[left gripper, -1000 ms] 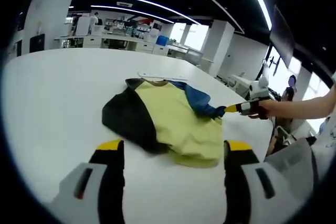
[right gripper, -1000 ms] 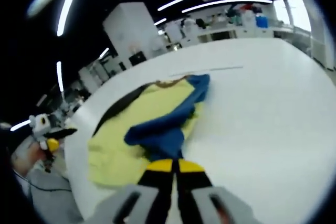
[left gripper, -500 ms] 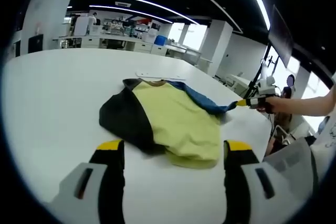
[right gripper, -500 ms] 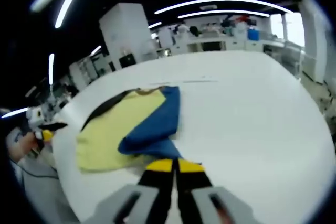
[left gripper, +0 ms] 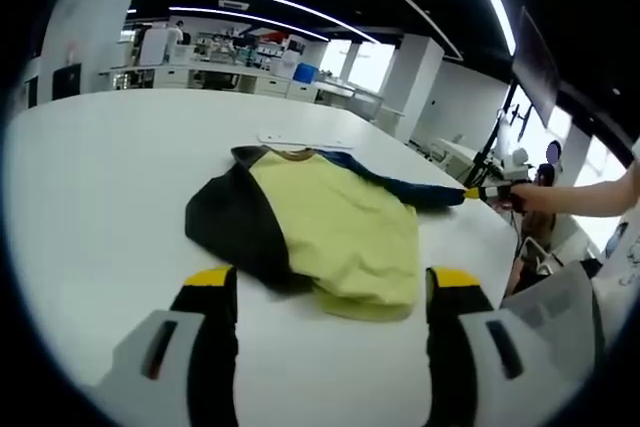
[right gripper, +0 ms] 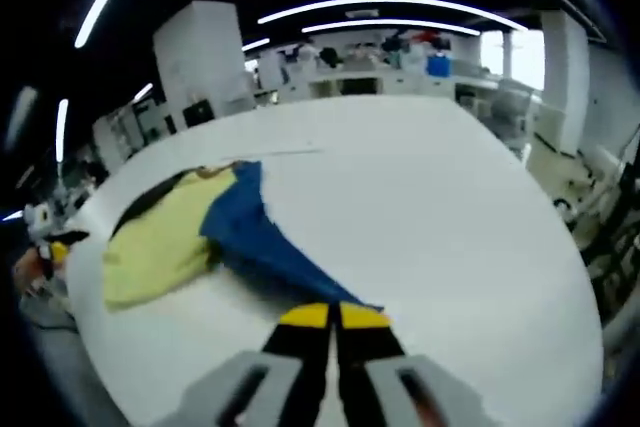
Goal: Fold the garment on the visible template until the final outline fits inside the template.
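**Desk:** Where does the shirt lie from your tools?

**Operator:** The shirt (left gripper: 320, 232) lies flat on the white table (left gripper: 90, 187), yellow body in the middle, black sleeve (left gripper: 235, 227) folded along one side. My right gripper (right gripper: 333, 315) has its yellow-tipped jaws pressed together on the end of the blue sleeve (right gripper: 262, 247). That sleeve runs as one long taut strip from my jaws up to the collar, drawn out sideways from the body.

**Desk:** And the left?

**Operator:** My left gripper (left gripper: 335, 282) hangs with its jaws wide apart and empty, just short of the shirt's near hem. From that side I can see the right gripper (left gripper: 480, 193) off at the table's far edge, with the blue sleeve (left gripper: 400, 187) stretched toward it.

**Desk:** So what does the next move hang on?

**Operator:** The sleeve's long axis points away from the body, and the right gripper already holds its tip. I judge the fold goes back along that line, across the yellow panel. A pale strip (left gripper: 305, 141) lies just beyond the collar; I cannot tell whether it marks the template.
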Demonstrator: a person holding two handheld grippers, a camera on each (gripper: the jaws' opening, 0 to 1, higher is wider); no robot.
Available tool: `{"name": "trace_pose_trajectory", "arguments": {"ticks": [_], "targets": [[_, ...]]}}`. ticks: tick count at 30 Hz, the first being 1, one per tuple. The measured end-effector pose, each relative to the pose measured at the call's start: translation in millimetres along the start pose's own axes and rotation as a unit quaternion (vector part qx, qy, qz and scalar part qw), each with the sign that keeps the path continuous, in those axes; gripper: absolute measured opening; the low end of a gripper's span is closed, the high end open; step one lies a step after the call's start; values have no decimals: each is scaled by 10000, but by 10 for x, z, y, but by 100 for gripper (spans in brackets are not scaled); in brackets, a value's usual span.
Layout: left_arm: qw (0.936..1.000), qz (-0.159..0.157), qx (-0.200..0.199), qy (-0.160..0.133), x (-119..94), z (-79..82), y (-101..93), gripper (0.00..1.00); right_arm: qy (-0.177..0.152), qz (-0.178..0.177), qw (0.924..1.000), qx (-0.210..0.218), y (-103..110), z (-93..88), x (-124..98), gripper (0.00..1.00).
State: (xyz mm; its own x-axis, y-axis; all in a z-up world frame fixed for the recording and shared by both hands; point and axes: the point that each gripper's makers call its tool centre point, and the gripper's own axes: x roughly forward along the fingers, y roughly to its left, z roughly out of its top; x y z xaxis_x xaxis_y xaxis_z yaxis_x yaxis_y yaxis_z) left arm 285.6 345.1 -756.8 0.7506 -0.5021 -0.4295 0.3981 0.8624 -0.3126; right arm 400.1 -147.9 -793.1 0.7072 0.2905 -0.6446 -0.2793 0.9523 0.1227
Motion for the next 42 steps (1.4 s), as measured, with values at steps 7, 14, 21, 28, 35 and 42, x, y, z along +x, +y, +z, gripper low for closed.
{"name": "trace_pose_trajectory", "arguments": {"ticks": [7,14,21,28,35,42], "targets": [[10000,19,-68,6,15,-15,-3,74,-107,-291,9995,74,-234,-76,-53,0],[9999,44,-85,34,15,-36,-18,74,4,-362,9992,190,-283,-229,4,0],[9999,69,-103,65,11,-50,-10,74,48,-333,9984,444,-347,-325,64,10],[9999,77,-106,94,17,-68,-3,74,-235,-458,9957,774,-371,-189,15,35],[9998,112,-128,73,-1,-54,0,74,-198,-732,9930,902,-548,-163,64,24],[9994,254,-200,90,-46,-66,44,74,150,-738,9951,634,-581,-308,252,21]]}}
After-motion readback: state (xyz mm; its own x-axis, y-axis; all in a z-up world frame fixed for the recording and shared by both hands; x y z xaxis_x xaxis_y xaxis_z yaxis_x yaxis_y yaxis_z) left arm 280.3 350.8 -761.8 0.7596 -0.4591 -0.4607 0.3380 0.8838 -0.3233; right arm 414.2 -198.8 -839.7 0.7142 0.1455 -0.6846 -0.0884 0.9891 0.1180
